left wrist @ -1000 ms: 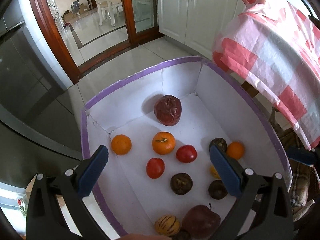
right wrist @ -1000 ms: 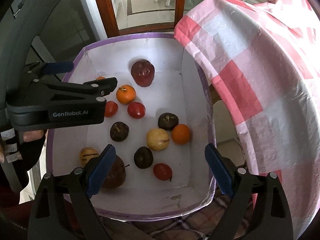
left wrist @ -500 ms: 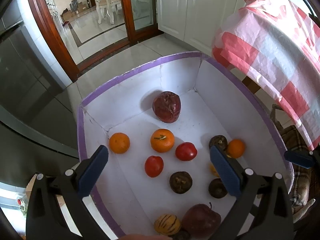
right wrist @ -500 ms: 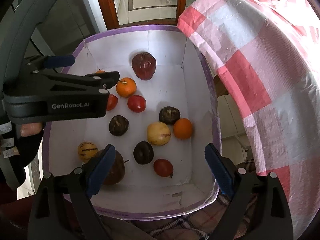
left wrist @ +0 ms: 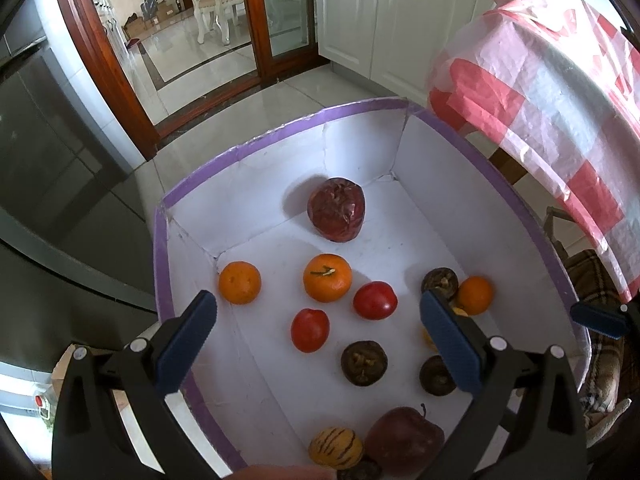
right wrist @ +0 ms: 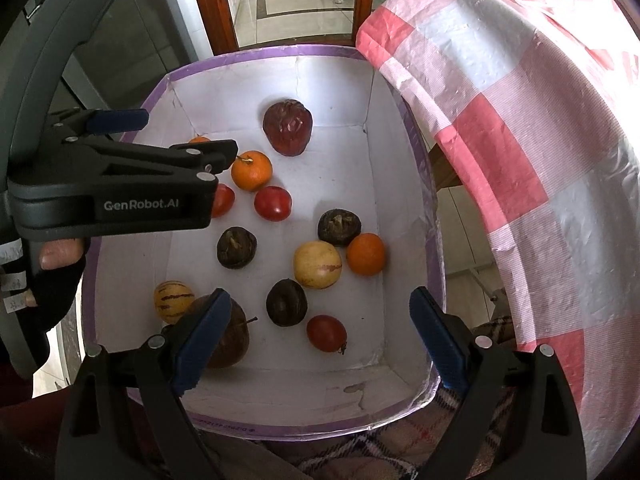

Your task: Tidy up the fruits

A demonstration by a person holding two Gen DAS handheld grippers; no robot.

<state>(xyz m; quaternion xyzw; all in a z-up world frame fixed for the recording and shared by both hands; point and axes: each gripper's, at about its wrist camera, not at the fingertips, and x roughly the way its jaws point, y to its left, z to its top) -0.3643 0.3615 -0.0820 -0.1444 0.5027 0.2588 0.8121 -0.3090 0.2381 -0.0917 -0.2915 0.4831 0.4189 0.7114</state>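
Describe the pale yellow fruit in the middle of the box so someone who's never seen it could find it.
Look into the white box with purple-taped edges. Near its right wall sits a plain pale yellow fruit, touching an orange. Unlike the other yellow fruit by the left wall, it lacks bold dark stripes.

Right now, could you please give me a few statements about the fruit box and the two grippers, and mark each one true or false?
1. Both grippers hold nothing. True: the left gripper and the right gripper stand open above the box.
2. The box has a green rim. False: its rim is purple.
3. The plain yellow fruit lies touching an orange. True.
4. The large dark red fruit by the far wall sits on the checked cloth. False: it lies on the box floor.
5. Only one small red fruit is in the box. False: three show in the right wrist view.
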